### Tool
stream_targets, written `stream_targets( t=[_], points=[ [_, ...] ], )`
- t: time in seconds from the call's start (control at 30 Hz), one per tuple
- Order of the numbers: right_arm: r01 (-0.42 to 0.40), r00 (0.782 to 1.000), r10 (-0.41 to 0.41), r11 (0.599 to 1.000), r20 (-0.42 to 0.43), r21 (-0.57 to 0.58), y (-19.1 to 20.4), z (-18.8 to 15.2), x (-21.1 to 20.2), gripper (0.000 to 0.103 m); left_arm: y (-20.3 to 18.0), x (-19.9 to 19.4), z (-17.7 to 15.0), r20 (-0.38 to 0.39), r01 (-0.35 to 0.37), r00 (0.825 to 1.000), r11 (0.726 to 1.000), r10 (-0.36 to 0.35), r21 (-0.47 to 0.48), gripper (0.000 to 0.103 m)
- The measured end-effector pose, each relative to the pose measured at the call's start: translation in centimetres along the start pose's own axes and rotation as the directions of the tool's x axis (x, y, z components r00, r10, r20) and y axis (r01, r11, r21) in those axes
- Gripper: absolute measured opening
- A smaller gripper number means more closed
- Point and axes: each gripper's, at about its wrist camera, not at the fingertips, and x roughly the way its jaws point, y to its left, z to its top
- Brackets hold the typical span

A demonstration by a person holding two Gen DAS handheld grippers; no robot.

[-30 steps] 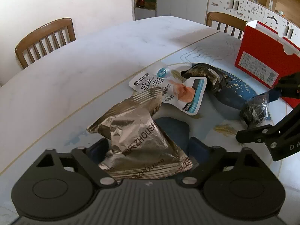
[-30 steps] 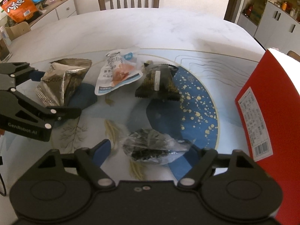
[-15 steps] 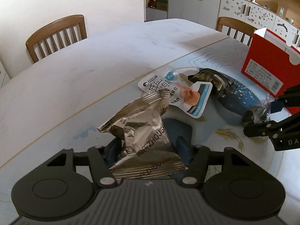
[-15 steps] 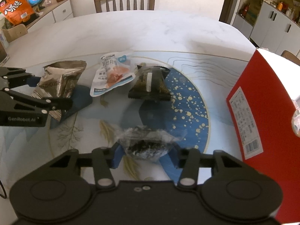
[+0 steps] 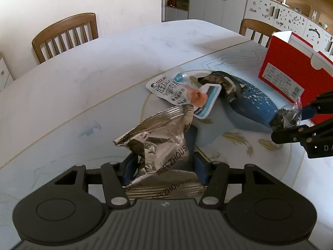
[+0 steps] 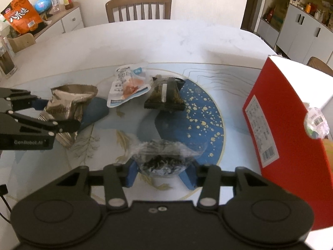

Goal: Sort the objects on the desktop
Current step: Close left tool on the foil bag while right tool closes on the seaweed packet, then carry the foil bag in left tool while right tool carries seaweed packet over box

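My left gripper (image 5: 164, 169) is shut on a crinkled bronze foil snack bag (image 5: 160, 143), lifted a little off the table; it also shows in the right wrist view (image 6: 68, 106). My right gripper (image 6: 161, 174) is shut on a clear packet of dark dried food (image 6: 164, 156), also seen in the left wrist view (image 5: 287, 118), raised above the mat. A white chicken-snack pouch (image 6: 127, 85) and a dark wrapped packet (image 6: 166, 95) lie on the round blue-patterned mat (image 6: 208, 123).
An open red box (image 6: 291, 137) stands at the right of the mat, also in the left wrist view (image 5: 291, 70). Wooden chairs (image 6: 138, 8) ring the white table (image 5: 83, 66). A sideboard with an orange bag (image 6: 22, 16) is at the far left.
Both grippers closed on their packets and lifted them off the table. The foil bag crumpled between the left fingers; the right gripper rose with the clear packet.
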Motion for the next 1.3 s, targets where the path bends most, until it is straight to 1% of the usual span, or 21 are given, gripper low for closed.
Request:
stream_targets(
  t=[0.43,0.57,0.83,0.93,1.07,1.2,1.3],
  points=[
    [-0.027,0.999,0.027,1.0,0.018,0.005,-1.1,-1.8,-2.4,0.046,-2.5,-1.6,-1.1,-0.009,0.006,1.0,1.0,-0.007,-0.018,0.049],
    [-0.047,0.999,0.047,0.999,0.021,-0.001,-1.4,-2.5,-3.3,0.046,-3.4,-2.2,-1.5,-0.012,0.007,1.0,1.0,-0.008,-0.024,0.047],
    [-0.085,0.996,0.086,0.996,0.036,-0.025,-1.9,-3.7,-5.8,0.046,-5.2,-4.1,-1.8,-0.004,0.018,1.0,0.998,-0.018,-0.054,0.047],
    [-0.108,0.993,0.109,0.994,0.04,-0.035,-2.3,-4.1,-6.8,0.046,-6.2,-4.8,-1.6,-0.007,0.019,1.0,0.998,-0.019,-0.059,0.047],
    [-0.114,0.992,0.115,0.993,0.049,-0.038,-3.1,-4.3,-8.3,0.046,-7.8,-6.2,-0.8,0.006,0.035,0.999,0.998,-0.034,-0.058,0.047],
    [-0.111,0.992,0.114,0.993,0.061,-0.05,-4.1,-4.4,-9.9,0.046,-9.5,-7.4,0.3,0.028,0.058,0.998,0.997,-0.057,-0.052,0.047],
    [-0.108,0.991,0.113,0.992,0.075,-0.064,-5.1,-4.3,-11.1,0.046,-11.1,-8.3,1.5,0.057,0.084,0.995,0.996,-0.082,-0.029,0.047]
  ],
)
